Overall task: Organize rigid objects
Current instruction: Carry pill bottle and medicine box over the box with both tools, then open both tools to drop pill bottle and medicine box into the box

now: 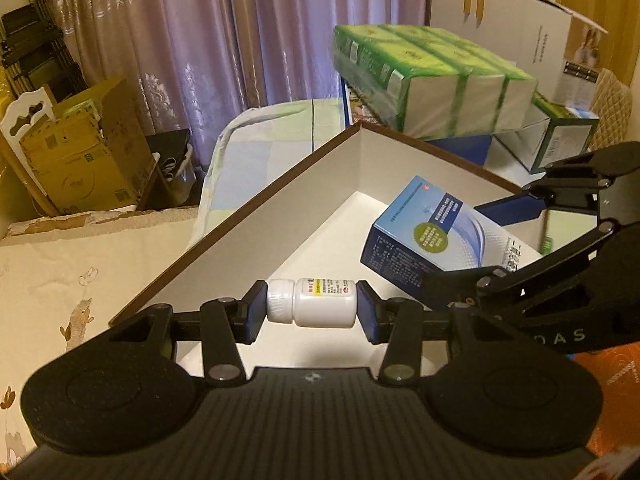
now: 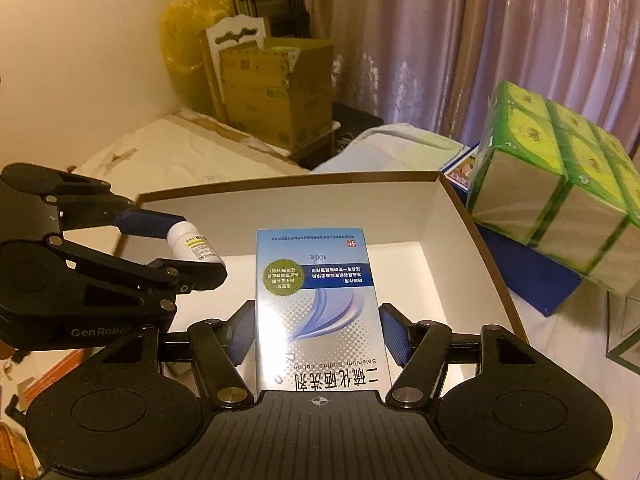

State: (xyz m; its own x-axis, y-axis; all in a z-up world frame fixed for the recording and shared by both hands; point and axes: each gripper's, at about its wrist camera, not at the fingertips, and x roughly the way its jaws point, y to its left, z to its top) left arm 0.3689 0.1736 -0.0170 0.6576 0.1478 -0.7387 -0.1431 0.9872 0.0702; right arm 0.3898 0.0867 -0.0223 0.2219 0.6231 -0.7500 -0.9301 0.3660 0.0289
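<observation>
Both tongs hang over the open white box (image 2: 472,216), each pinching a load: the left gripper (image 1: 311,307) clamps a small white bottle (image 1: 311,303) end to end, near the box's left wall; the right gripper (image 2: 318,334) squeezes a blue carton (image 2: 320,304) over the middle. Held so close, they could knock together, or the bottle could pop free. Green packs (image 2: 560,184) crowd the box's far right corner.
</observation>
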